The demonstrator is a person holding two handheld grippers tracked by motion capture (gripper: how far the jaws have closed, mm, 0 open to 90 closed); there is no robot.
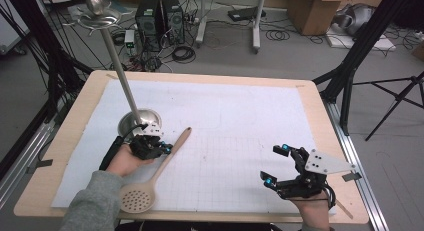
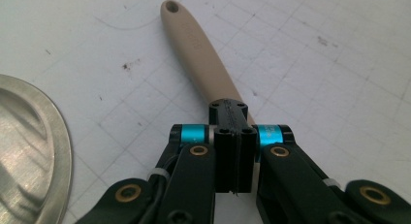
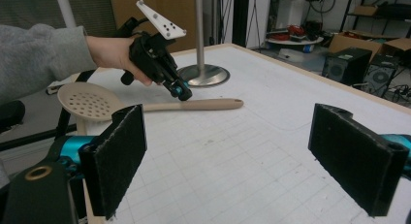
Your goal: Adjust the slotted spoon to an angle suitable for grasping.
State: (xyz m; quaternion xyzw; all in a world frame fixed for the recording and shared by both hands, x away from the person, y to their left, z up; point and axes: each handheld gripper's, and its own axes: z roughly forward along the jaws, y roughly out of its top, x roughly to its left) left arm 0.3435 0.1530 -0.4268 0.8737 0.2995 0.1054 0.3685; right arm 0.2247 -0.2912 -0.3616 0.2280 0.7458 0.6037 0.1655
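A beige slotted spoon [image 1: 172,151] lies slantwise on the white gridded mat, its perforated head [image 1: 136,198] near the front edge. My left gripper [image 1: 167,148] points down at the middle of the handle [image 2: 198,54]. In the left gripper view its jaws [image 2: 232,112] are shut pad against pad, with nothing between them and the handle running beneath. The right gripper view shows its tip [image 3: 181,92] right at the handle [image 3: 194,105]; contact is unclear. My right gripper [image 1: 275,165] rests near the front right, its pads [image 3: 116,156] wide apart and empty.
A metal stand with a round base [image 1: 140,122] and a tall slanted pole [image 1: 117,61] rises just behind the left gripper; its base rim [image 2: 29,151] lies close to the jaws. Beyond the wooden table edge [image 1: 320,106] are tripods, cables and computer boxes.
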